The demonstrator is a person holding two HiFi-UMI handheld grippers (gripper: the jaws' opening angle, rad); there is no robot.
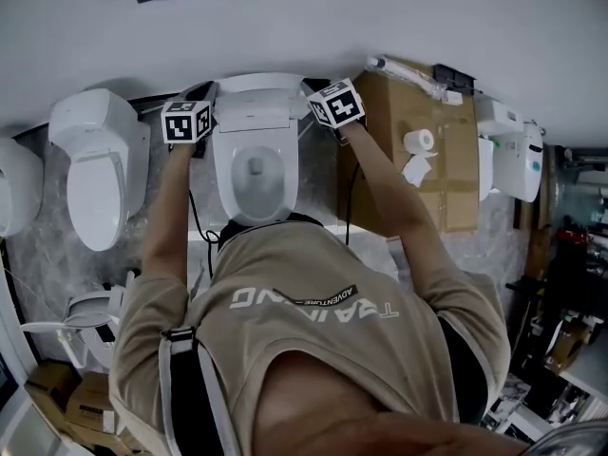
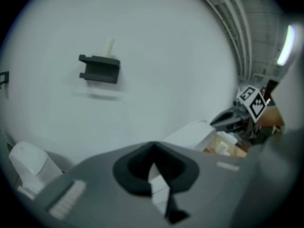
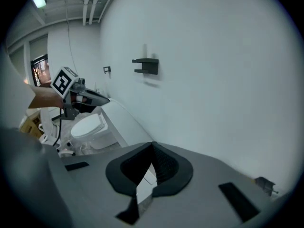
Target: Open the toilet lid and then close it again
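Toilet lid [image 1: 258, 85] stands raised at the far wall, with the bowl [image 1: 255, 174] uncovered just near of it, in the middle of the head view. Your left gripper [image 1: 207, 93] sits at the lid's left edge and your right gripper [image 1: 312, 91] at its right edge; no view shows whether either one touches the lid. Left gripper view: your jaws are pressed together at the tips, nothing pinched, pointing at the bare wall below a black bracket [image 2: 99, 69]. Right gripper view: jaws likewise tip to tip and empty. Each gripper view catches the other gripper across the tilted white lid [image 3: 118, 122]. A second toilet [image 1: 95, 179] stands to the left, lid down. A cardboard box [image 1: 446, 174] stands to the right, with a paper roll [image 1: 418, 141] on it.
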